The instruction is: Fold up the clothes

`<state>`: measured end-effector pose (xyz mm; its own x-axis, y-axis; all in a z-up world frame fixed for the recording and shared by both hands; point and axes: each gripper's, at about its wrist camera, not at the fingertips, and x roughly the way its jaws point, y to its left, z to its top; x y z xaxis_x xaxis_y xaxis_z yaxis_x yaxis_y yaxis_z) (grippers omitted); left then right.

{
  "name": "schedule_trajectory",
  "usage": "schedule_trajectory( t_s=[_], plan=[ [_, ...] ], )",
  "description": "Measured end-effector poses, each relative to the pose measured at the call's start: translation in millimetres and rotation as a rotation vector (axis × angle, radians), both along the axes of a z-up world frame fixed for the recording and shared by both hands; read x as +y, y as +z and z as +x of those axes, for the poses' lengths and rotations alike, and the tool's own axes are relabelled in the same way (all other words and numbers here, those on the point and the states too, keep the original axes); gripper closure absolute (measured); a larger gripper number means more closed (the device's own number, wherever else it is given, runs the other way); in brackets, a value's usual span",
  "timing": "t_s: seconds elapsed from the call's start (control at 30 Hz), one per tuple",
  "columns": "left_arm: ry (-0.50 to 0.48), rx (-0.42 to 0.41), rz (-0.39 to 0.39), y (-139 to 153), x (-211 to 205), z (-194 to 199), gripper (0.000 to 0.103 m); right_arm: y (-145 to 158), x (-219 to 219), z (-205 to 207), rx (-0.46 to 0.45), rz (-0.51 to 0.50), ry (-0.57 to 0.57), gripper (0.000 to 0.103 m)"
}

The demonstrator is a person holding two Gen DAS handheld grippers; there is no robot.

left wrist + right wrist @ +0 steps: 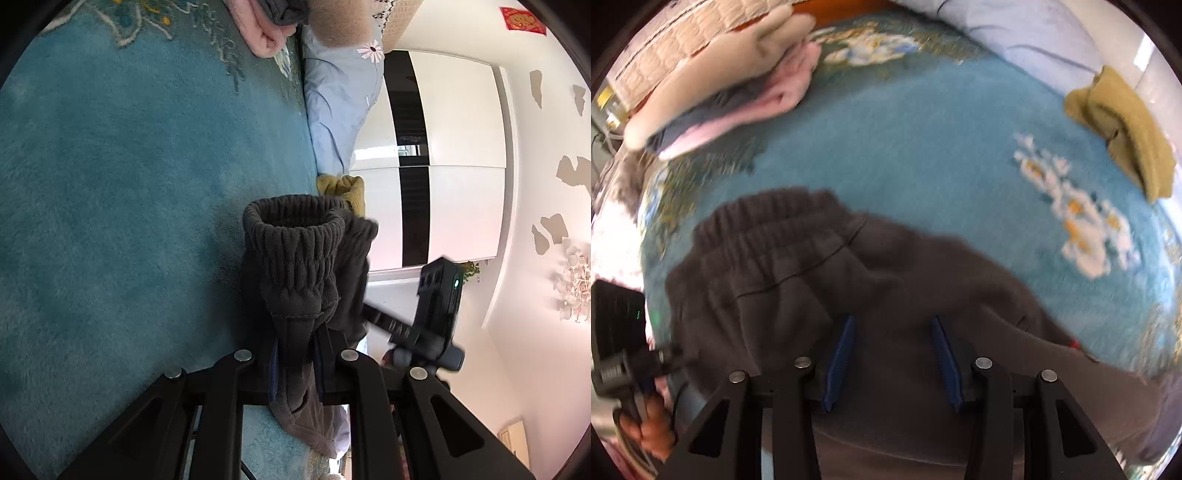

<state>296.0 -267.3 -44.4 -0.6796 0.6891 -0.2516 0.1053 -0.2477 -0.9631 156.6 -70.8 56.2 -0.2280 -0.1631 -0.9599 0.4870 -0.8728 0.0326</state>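
Dark grey sweatpants (886,280) with a ribbed elastic waistband (295,229) lie on a teal fleece blanket (110,192). My left gripper (295,350) is shut on a bunch of the pants' fabric just below the waistband, which stands up as an open ring in front of it. In the right wrist view my right gripper (894,354) points down over the middle of the pants. Its blue pads (842,362) stand apart, with cloth showing between them and no pinch visible. The right tool's black housing (439,306) shows beside the pants in the left wrist view.
A stack of folded pink, beige and grey clothes (738,85) sits at the blanket's far left. An olive folded garment (1123,129) lies at the far right beside a pale blue pillow (1015,33). A hand (646,424) holds the left tool. A white wardrobe (461,147) stands beyond the bed.
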Motion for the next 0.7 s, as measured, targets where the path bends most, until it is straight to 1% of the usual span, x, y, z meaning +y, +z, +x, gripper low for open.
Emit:
schedule_trajectory(
  t_s=[0.03, 0.07, 0.1, 0.2, 0.3, 0.37, 0.47, 0.57, 0.63, 0.7],
  plan=[
    [-0.004, 0.003, -0.009, 1.6, 1.4, -0.8, 0.082, -1.9, 1.1, 5.7, -0.007, -0.001, 0.003, 0.055],
    [-0.006, 0.004, -0.018, 3.3, 3.0, -1.8, 0.075, -3.7, 2.1, 10.9, -0.013, -0.002, 0.006, 0.055],
    [-0.008, 0.005, -0.026, 5.1, 4.7, -2.7, 0.072, -4.9, 2.8, 14.1, -0.017, -0.002, 0.005, 0.055],
    [-0.001, 0.001, -0.040, 2.6, 5.3, -2.4, 0.072, -7.2, 4.4, 22.9, -0.025, 0.000, 0.026, 0.055],
    [0.006, -0.004, -0.045, -0.5, 3.3, -4.1, 0.074, 3.3, 11.0, 20.6, -0.021, -0.020, 0.042, 0.055],
    [0.006, -0.012, -0.068, -1.9, 2.8, -2.6, 0.078, 16.1, 16.4, 16.3, 0.003, -0.044, 0.037, 0.055],
    [-0.005, -0.022, -0.067, -3.7, 3.6, -4.7, 0.078, 38.1, 25.0, -1.3, 0.077, -0.047, 0.003, 0.054],
    [-0.014, -0.024, -0.064, -5.5, 4.0, -4.2, 0.078, 45.9, 31.1, -30.3, 0.103, -0.058, -0.050, 0.048],
    [-0.017, -0.024, -0.063, -6.8, 3.5, -2.9, 0.078, 33.2, 28.1, -55.1, 0.080, -0.028, -0.076, 0.046],
    [-0.019, -0.024, -0.061, -8.0, 2.6, -1.4, 0.078, 11.6, 23.2, -74.6, 0.022, 0.013, -0.091, 0.046]
  ],
)
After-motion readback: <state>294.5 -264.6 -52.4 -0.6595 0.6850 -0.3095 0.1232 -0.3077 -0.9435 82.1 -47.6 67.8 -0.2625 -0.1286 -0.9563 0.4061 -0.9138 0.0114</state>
